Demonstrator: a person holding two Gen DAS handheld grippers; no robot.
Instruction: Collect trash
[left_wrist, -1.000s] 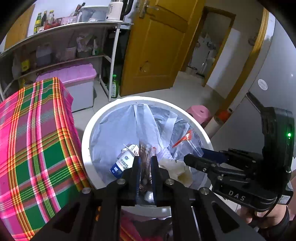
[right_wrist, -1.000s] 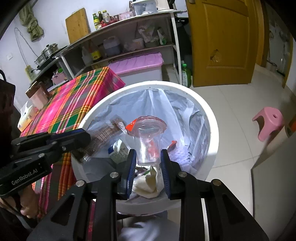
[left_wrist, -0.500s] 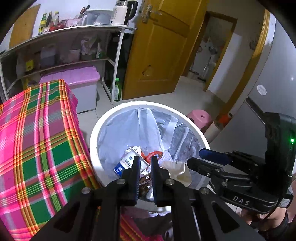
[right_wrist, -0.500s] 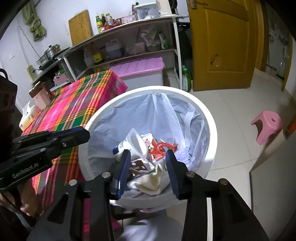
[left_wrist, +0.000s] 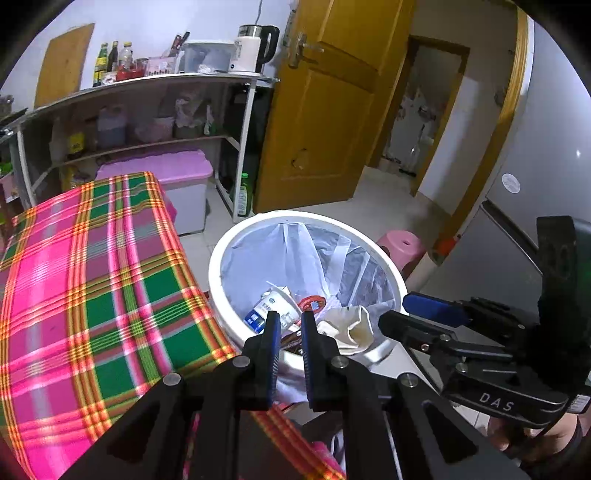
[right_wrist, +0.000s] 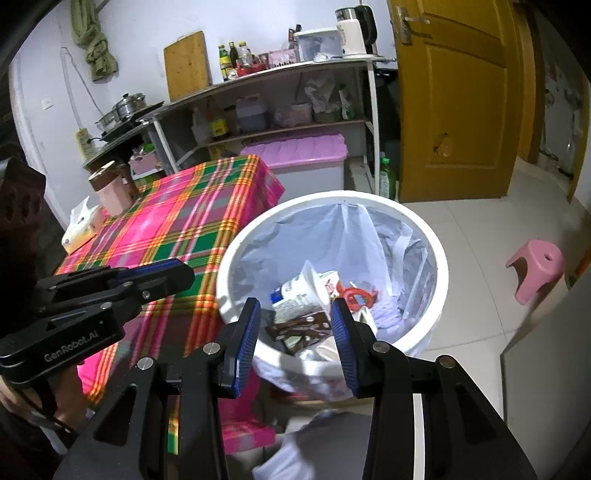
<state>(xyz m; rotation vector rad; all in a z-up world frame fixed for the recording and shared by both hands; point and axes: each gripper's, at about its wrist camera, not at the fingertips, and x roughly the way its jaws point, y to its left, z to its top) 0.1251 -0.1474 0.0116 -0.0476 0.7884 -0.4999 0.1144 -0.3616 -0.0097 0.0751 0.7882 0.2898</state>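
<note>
A white bin (left_wrist: 221, 258) (right_wrist: 439, 258) with a clear liner stands on the floor beside the table. In it lie a milk carton (left_wrist: 273, 306) (right_wrist: 299, 291), a clear cup with a red lid (left_wrist: 312, 303) (right_wrist: 356, 295), a brown wrapper (right_wrist: 299, 328) and crumpled cream paper (left_wrist: 351, 325). My left gripper (left_wrist: 287, 321) (right_wrist: 184, 273) hovers above the bin's near rim, shut, with nothing between its fingers. My right gripper (right_wrist: 295, 310) (left_wrist: 399, 314) hangs over the bin's near side, open and holding nothing.
A table under a pink and green plaid cloth (left_wrist: 92, 295) (right_wrist: 177, 229) touches the bin's left side, with a tissue pack (right_wrist: 79, 230) and a jar (right_wrist: 110, 188) on it. A pink stool (right_wrist: 535, 266) stands right; shelves, a pink-lidded box (right_wrist: 295, 151) and a yellow door (left_wrist: 321, 129) lie behind.
The right gripper opened and let go of the clear cup, which now lies in the bin. The brown wrapper left the left gripper. Both grippers rose and drew back from the bin.
</note>
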